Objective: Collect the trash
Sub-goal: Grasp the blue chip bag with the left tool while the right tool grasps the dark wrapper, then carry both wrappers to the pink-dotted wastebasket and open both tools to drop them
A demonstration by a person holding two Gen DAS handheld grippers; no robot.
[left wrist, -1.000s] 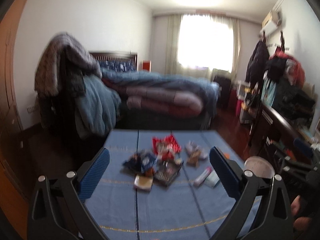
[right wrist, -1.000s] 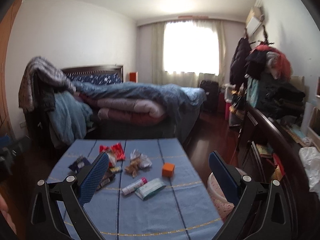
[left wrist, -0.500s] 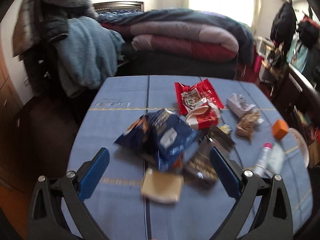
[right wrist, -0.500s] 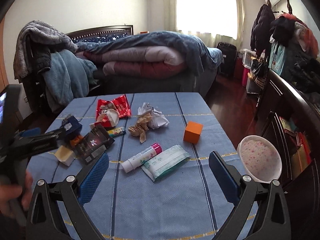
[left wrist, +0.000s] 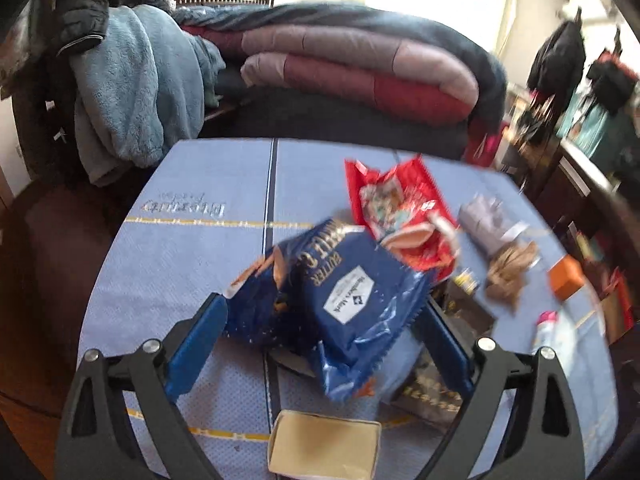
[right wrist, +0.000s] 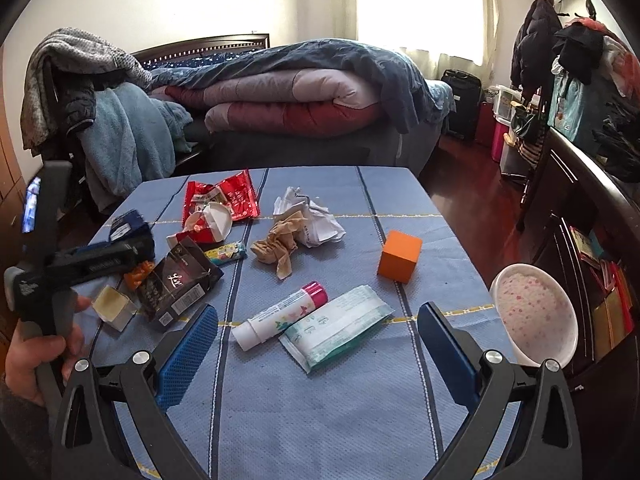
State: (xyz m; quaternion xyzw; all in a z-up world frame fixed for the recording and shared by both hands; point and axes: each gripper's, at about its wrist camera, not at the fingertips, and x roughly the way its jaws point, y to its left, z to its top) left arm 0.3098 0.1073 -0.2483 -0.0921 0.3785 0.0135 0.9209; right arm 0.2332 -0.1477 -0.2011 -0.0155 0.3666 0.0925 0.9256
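Note:
Trash lies scattered on a table under a blue cloth [right wrist: 320, 420]. A crumpled blue snack bag [left wrist: 352, 292] stands between the jaws of my left gripper [left wrist: 322, 336], which are closing; the left pad [left wrist: 200, 332] sits at the bag's edge without squeezing it. Behind the bag lies a red wrapper [left wrist: 400, 204], and a small cream box [left wrist: 324, 444] lies just below the jaws. My right gripper [right wrist: 316, 344] hangs open over the table's near side, with a pink-capped tube [right wrist: 280, 316] and a green-white wipes pack [right wrist: 336, 328] just ahead of it.
A black wrapper [right wrist: 180, 280], brown crumpled paper [right wrist: 276, 248], white crumpled paper [right wrist: 308, 216] and an orange cube [right wrist: 400, 256] are on the cloth. A pink-speckled white bin [right wrist: 536, 312] stands off the right edge. A bed with piled quilts [right wrist: 288, 96] is behind.
My left gripper dropped and pushed forward until the blue bag came between its jaws, which narrowed slightly. My right gripper sank closer to the table and tilted down.

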